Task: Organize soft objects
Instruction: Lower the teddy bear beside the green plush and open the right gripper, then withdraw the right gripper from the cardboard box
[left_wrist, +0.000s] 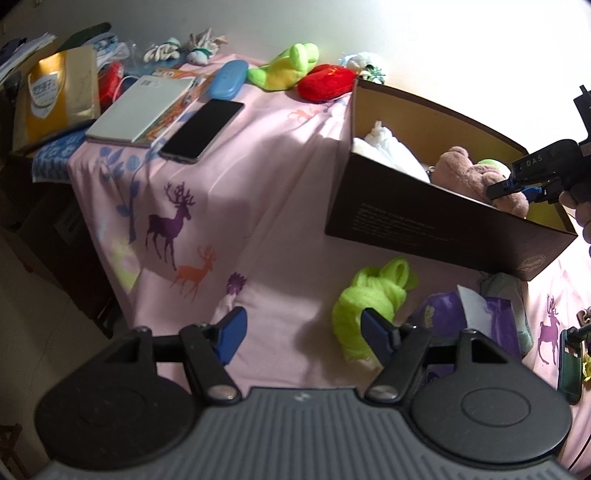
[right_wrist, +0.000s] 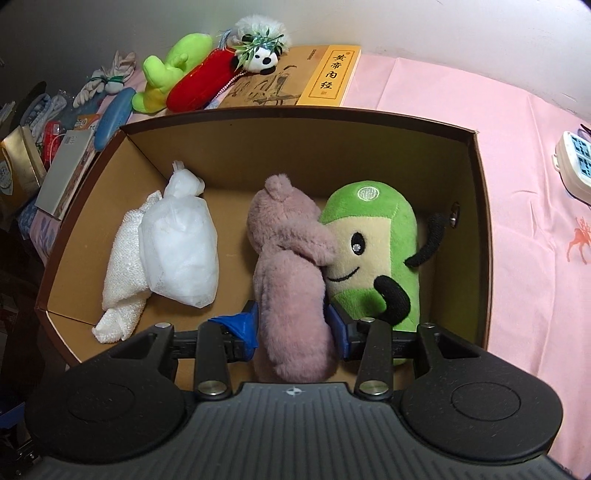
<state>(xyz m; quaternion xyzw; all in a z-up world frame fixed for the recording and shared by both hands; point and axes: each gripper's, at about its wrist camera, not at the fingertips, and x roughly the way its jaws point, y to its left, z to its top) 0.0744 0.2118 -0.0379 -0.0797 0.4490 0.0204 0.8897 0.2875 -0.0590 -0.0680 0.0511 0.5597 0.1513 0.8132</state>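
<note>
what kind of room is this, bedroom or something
Probably a bedroom or living space at home: a pink deer-print cloth covers the surface, plush toys fill a brown cardboard box, and a black smartphone lies beside a book.

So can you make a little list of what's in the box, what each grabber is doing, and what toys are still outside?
box: open, brown cardboard
inside: pink plush bear, green plush toy, white bag, white towel
right gripper: pads against the bear, over the box
left gripper: open, empty, near neon green yarn
still outside: green frog plush, red plush
</note>
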